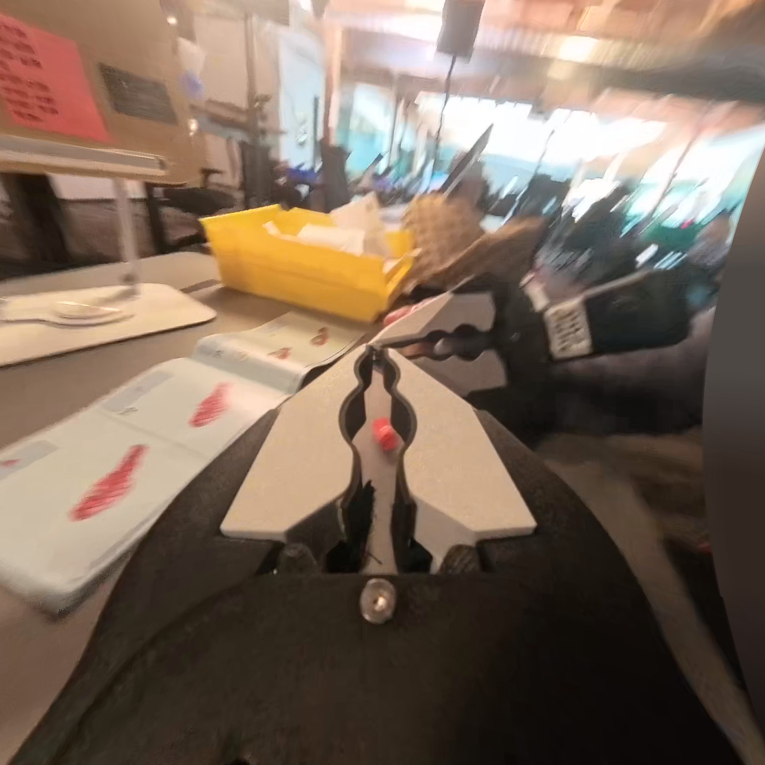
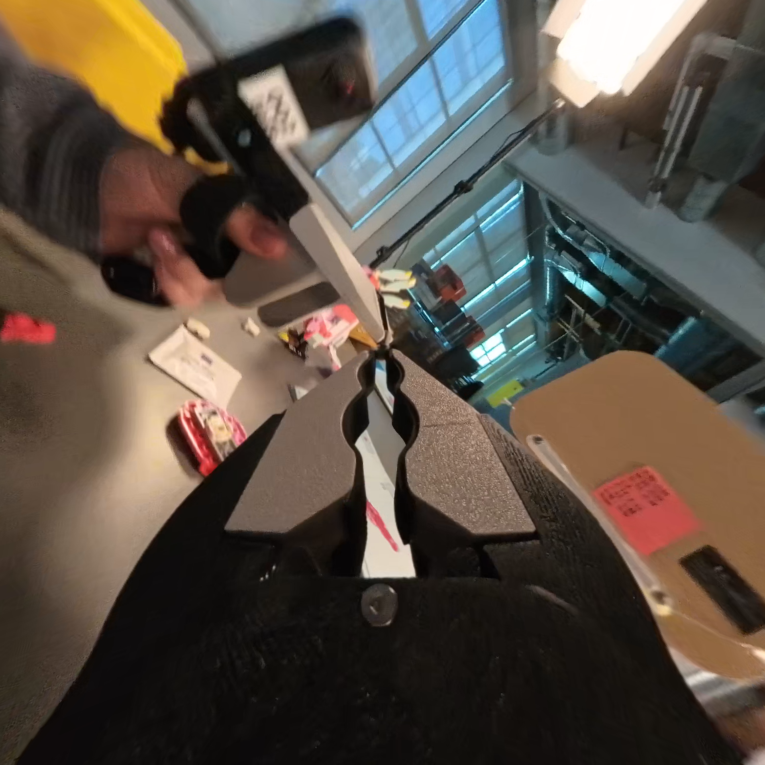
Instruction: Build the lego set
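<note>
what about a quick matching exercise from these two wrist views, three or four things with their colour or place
Things:
1. storage bin
2. left gripper
3. right gripper
4. paper note on the cardboard box

Descriptions:
a. dark grey fingers, tips together
b. yellow, holding white packets
c. red-pink, stuck flat
d. light grey fingers, tips together

Pairs: 1-b, 2-d, 3-a, 4-c
</note>
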Demonstrator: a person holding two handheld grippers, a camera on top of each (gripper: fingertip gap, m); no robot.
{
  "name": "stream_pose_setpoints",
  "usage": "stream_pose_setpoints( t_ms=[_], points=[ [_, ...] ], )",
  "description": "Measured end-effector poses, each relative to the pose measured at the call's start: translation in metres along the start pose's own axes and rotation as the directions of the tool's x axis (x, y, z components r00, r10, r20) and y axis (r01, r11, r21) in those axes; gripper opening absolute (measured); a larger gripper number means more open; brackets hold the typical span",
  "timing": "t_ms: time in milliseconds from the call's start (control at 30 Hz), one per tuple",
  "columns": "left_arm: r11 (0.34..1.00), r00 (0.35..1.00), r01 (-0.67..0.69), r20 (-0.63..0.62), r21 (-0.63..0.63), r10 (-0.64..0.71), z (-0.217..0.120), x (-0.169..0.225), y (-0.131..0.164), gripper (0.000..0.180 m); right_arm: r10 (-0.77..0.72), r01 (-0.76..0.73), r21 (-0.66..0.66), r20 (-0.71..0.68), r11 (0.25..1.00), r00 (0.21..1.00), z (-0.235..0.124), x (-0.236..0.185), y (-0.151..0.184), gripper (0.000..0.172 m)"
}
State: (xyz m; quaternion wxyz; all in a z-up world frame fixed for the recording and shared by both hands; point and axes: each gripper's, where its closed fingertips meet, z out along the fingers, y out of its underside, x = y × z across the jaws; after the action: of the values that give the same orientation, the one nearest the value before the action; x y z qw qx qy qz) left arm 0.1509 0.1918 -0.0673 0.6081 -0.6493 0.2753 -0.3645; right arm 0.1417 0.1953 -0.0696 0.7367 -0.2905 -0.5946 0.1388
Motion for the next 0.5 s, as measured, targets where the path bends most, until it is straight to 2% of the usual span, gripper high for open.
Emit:
stream_pose_setpoints(
  t_ms=[67,100,167,200,267,333,433,500],
  points=[
    [0.958,0.955,-0.254,0.12,-0.135,0.27,-0.004,-0.008,0.013,0.005,-0.114,0.115,-0.062,0.021,0.991,0.993,0.002,-0.007,0.011,0.002],
    [0.899,0.892,-0.387,0.165,-0.203,0.421,-0.008,-0.012,0.017,0.013,-0.161,0.164,-0.092,0.032,0.982,0.986,0.002,-0.008,0.017,0.002],
    [0.725,0.7,-0.611,0.21,-0.319,0.682,-0.014,-0.016,0.02,0.018,-0.225,0.231,-0.132,0.06,0.964,0.972,0.002,-0.011,0.028,0.002],
    [0.633,0.594,-0.68,0.229,-0.369,0.771,-0.017,-0.019,0.02,0.019,-0.25,0.259,-0.146,0.077,0.955,0.965,0.002,-0.014,0.032,0.002],
    [0.472,0.429,-0.751,0.203,-0.462,0.88,-0.019,-0.022,0.025,0.025,-0.3,0.316,-0.164,0.116,0.934,0.947,0.002,-0.02,0.038,0.002],
    [0.359,0.324,-0.779,0.159,-0.514,0.932,-0.016,-0.022,0.03,0.029,-0.351,0.373,-0.163,0.152,0.913,0.924,0.003,-0.028,0.039,0.002],
    [0.237,0.244,-0.78,0.068,-0.58,0.967,-0.012,-0.026,0.046,0.028,-0.391,0.417,-0.146,0.178,0.897,0.903,0.003,-0.037,0.038,0.002],
    [0.202,0.226,-0.774,0.037,-0.6,0.973,-0.01,-0.027,0.052,0.022,-0.394,0.42,-0.137,0.183,0.897,0.901,0.003,-0.039,0.037,0.002]
  ],
)
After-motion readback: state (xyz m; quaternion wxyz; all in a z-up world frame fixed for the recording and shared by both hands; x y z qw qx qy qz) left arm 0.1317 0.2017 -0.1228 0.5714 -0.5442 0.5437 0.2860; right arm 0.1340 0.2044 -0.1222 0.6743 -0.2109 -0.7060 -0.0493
